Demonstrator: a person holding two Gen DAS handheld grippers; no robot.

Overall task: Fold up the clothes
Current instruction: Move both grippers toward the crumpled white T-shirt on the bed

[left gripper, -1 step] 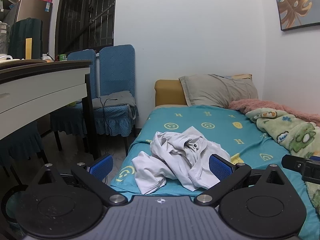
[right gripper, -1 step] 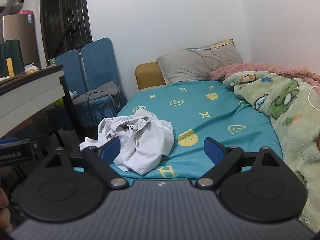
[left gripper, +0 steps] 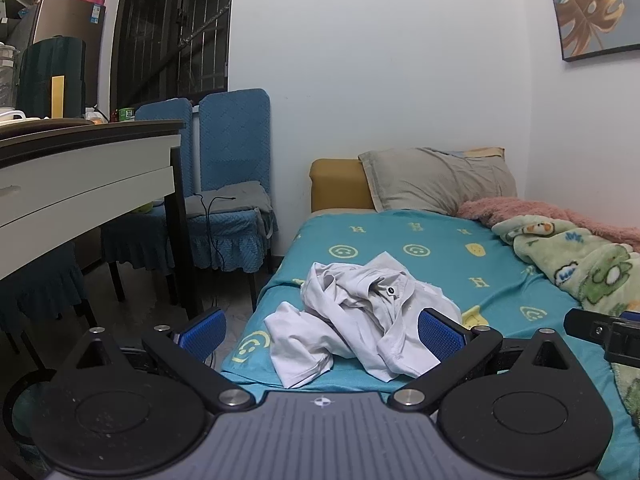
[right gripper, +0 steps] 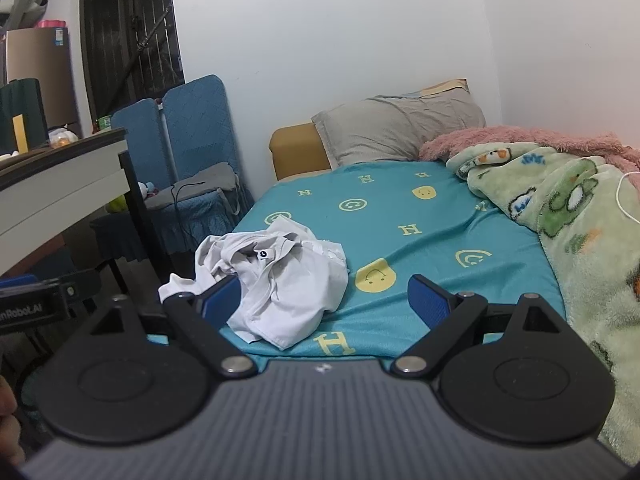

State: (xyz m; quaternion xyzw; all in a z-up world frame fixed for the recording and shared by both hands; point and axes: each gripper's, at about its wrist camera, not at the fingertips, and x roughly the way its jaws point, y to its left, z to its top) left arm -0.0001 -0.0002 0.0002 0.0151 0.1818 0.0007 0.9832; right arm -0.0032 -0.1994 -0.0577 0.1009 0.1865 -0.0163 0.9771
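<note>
We hold the left gripper (left gripper: 322, 334) spread wide and empty, the crumpled white shirt (left gripper: 360, 324) on the teal bedsheet (left gripper: 500, 280) just ahead between its pads. Our right gripper (right gripper: 324, 304) is equally spread; its view puts the shirt (right gripper: 276, 276) ahead-left, and alone shows a white cable (right gripper: 624, 196) on the green blanket (right gripper: 592, 240).

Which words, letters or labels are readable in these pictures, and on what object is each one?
"H": repeated on the teal bedsheet.
"nRobot.AI", start cut off: on the left gripper body.
Round tag on the white shirt: too small.
Blue sticker on the brown box: blurred.
</note>
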